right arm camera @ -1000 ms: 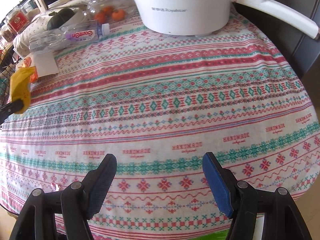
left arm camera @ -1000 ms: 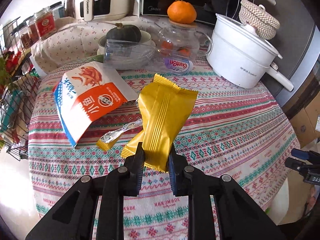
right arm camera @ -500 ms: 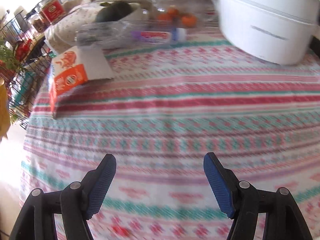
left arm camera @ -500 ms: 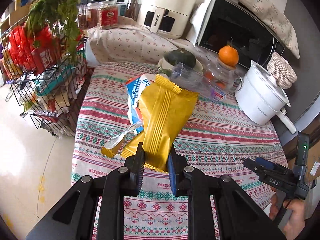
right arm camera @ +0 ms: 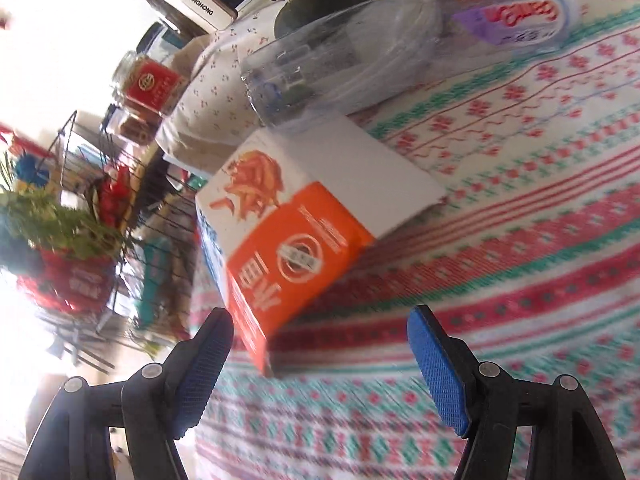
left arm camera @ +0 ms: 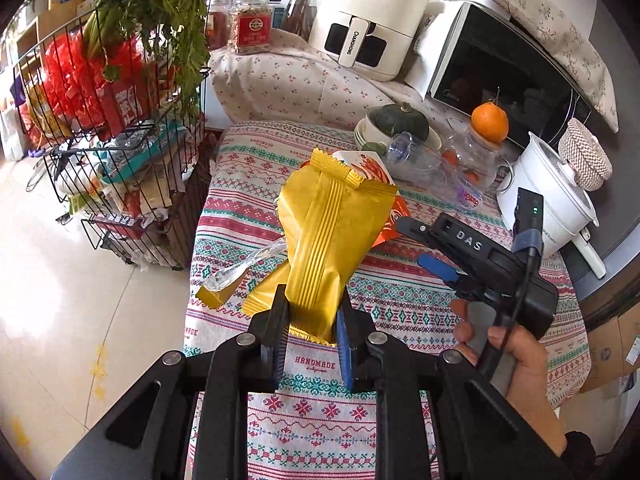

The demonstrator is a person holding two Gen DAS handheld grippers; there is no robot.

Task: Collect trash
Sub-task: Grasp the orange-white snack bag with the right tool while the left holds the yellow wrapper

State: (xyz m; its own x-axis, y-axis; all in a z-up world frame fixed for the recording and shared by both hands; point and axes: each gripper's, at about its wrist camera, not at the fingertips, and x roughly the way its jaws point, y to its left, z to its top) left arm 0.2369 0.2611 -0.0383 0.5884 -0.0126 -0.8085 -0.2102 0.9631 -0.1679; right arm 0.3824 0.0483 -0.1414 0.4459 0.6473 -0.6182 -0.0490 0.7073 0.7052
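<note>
Patterned "HANDMADE" tablecloth (left arm camera: 316, 366) fills our view, CHANGHONG air fryer (left arm camera: 370, 20) behind. Since earlier, our wide-open, empty right gripper (right arm camera: 320, 360) swung over to the orange-and-white carton (right arm camera: 296, 240). Left gripper (left arm camera: 310, 338) stays clamped on the gold wrapper (left arm camera: 332, 240), lifted above the table.

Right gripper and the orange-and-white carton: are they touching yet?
Apart. In the right wrist view the right gripper is open, and tablecloth and background show between each blue pad and the orange-and-white carton, whose near corner points into the gap.
</note>
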